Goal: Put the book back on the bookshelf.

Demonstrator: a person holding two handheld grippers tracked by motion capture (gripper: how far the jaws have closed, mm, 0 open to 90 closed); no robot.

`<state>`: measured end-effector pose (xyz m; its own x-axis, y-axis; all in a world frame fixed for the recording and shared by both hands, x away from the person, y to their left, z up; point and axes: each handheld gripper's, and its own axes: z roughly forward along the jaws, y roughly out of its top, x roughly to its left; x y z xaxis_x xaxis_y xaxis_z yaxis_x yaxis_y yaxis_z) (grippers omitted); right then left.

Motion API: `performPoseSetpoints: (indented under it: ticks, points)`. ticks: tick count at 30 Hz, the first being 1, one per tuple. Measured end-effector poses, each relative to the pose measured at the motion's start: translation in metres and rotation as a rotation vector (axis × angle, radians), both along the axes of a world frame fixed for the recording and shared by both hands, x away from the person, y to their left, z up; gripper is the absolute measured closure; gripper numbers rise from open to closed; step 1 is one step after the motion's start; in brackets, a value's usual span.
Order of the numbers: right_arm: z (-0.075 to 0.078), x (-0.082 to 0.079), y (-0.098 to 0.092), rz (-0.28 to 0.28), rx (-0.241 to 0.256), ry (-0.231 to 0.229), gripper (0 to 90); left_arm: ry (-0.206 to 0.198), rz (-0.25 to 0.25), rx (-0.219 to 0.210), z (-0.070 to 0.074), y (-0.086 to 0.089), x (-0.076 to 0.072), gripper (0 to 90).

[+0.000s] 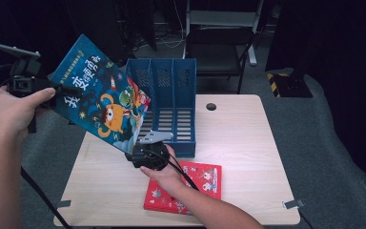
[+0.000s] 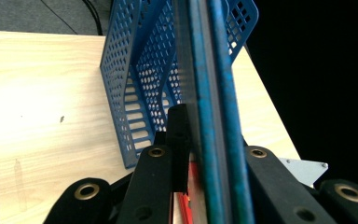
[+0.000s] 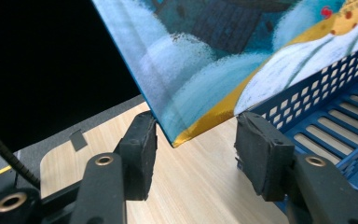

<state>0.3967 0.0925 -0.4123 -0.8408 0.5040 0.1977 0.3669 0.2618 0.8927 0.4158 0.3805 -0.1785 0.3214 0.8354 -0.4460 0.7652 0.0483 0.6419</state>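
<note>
A blue picture book (image 1: 102,102) with a cartoon monster cover hangs tilted in the air at the left, above the table. My left gripper (image 1: 51,93) is shut on its upper left edge; in the left gripper view the book (image 2: 214,93) runs edge-on between the jaws of that gripper (image 2: 209,144). My right gripper (image 1: 147,151) sits at the book's lowest corner, in front of the blue file rack (image 1: 171,105). In the right gripper view that corner (image 3: 186,126) dips between the open jaws of the right gripper (image 3: 196,158), close to the left pad (image 3: 140,154).
The blue rack (image 2: 135,84) with three slots stands at the middle back of the wooden table (image 1: 248,143). A red book (image 1: 195,183) lies flat near the front edge under my right forearm. A black chair (image 1: 217,47) stands behind the table.
</note>
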Motion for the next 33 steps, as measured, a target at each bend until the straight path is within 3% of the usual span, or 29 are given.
performPoseSetpoints:
  ticks: [6, 19, 33]
  points:
    - [-0.002, 0.007, 0.003, -0.002, -0.007, -0.003, 48.5, -0.003, 0.018, -0.007, -0.002, 0.0, 0.003, 80.5]
    - [-0.003, 0.024, 0.003, -0.025, 0.012, 0.047, 49.1, -0.007, 0.077, -0.009, -0.009, 0.002, 0.008, 80.1]
    - [-0.007, 0.04, 0.001, -0.048, -0.005, 0.04, 50.6, -0.004, 0.116, -0.022, -0.016, 0.0, 0.016, 80.1]
